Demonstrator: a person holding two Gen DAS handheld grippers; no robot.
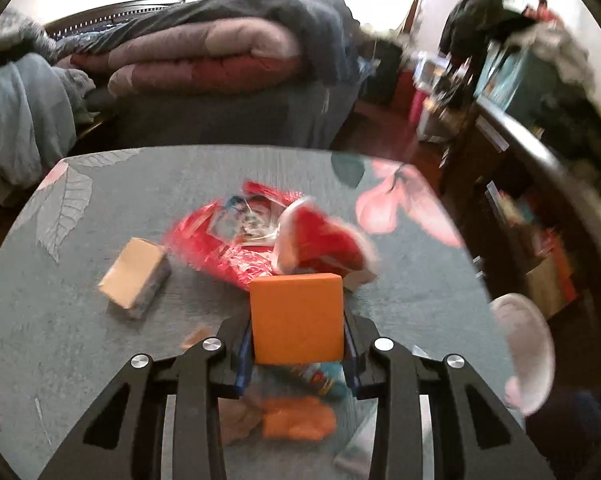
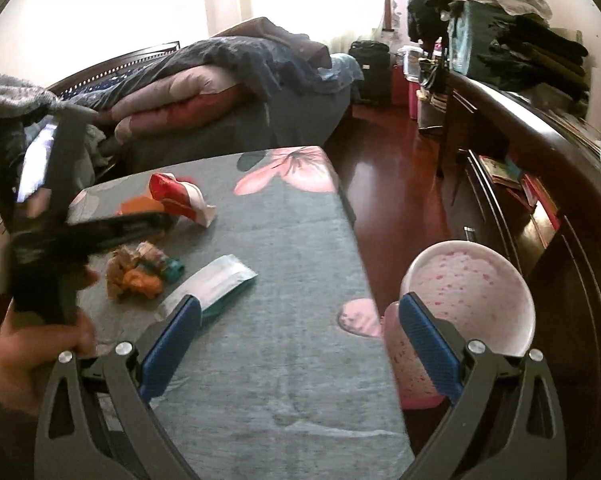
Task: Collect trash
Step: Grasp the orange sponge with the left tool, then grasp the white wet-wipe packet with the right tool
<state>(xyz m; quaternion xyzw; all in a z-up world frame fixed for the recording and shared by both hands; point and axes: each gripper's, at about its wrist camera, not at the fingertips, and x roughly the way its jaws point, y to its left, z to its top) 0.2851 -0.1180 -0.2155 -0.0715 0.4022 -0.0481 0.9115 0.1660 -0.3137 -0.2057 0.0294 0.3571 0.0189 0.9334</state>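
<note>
The left gripper (image 1: 297, 322) is clamped on an orange block (image 1: 296, 318), which sits squarely between its two blue-padded fingers and stands clear above the table surface. In the right wrist view this gripper (image 2: 140, 220) appears at 9 o'clock, held by the person's left hand (image 2: 40, 344), with the orange piece just visible at its tip.

The table (image 1: 80, 320) is covered with a grey cloth printed with pink flowers and leaf outlines. In the left wrist view, a crumpled red foil wrapper (image 1: 228, 240) lies at centre, just beyond the held block; a red-and-white wrapper (image 1: 324, 240) lies against it toward 2 o'clock, motion-blurred. A small cardboard box (image 1: 134, 276) rests at 9 o'clock, apart from the red wrappers. Below the gripper fingers, at 6 o'clock, lies a heap of crumpled orange and teal scraps (image 1: 300, 412).

The right gripper (image 2: 300, 344) has its jaws spread wide with nothing between them. It hangs over the table's near edge. A flat teal-and-white packet (image 2: 216, 284) lies on the cloth just past the left fingertip, toward 10 o'clock. The crumpled scraps (image 2: 140, 276) lie just beside the packet.

A pink speckled waste bin (image 2: 472, 300) stands on the floor off the table's right edge, at 3 o'clock, behind the right finger.
</note>
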